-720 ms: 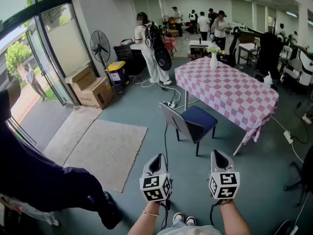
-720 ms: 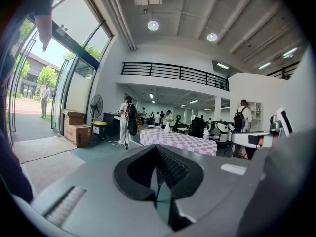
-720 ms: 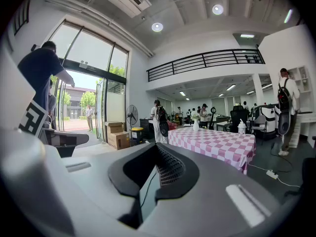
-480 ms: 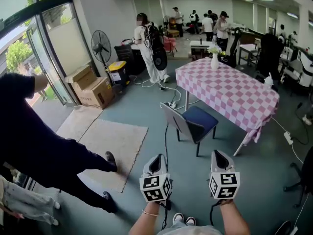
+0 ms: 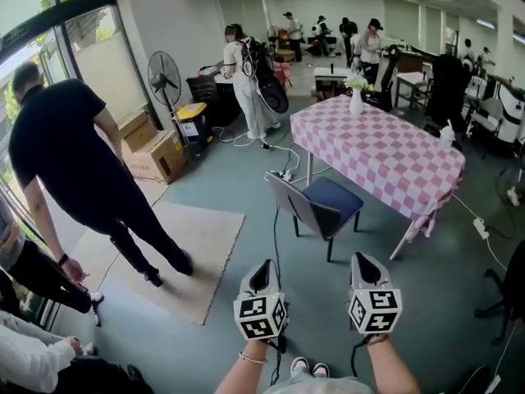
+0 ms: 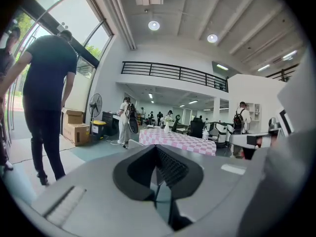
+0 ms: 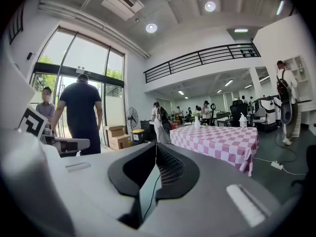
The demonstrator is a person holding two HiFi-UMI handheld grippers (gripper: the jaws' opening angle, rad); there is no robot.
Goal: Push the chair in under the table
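Chair [image 5: 316, 208], just one, is standing on the teal floor [image 5: 238, 171] beside one pink-checked table [image 5: 385, 150] in an open hall. The left gripper [image 5: 264, 269] and right gripper [image 5: 362, 261] are hovering closed, empty, well apart from it.

My left tongs [image 5: 263, 264] and right tongs [image 5: 362, 258] have matt pale grey plastic shells, and their inner pads [image 7: 170, 168] look black and ribbed. Ahead of them, the chair [image 5: 321, 204] has a blue cloth seat, a smooth grey plastic back and thin dark metal legs. Beyond it, the surface [image 5: 385, 150] is covered in pink-and-white checked cloth. The floor [image 5: 443, 277] is smooth, faintly shiny teal. Left of my left tongs lies a rough, matt beige rug [image 5: 205, 251], with brown cardboard boxes [image 5: 156, 153] farther off.
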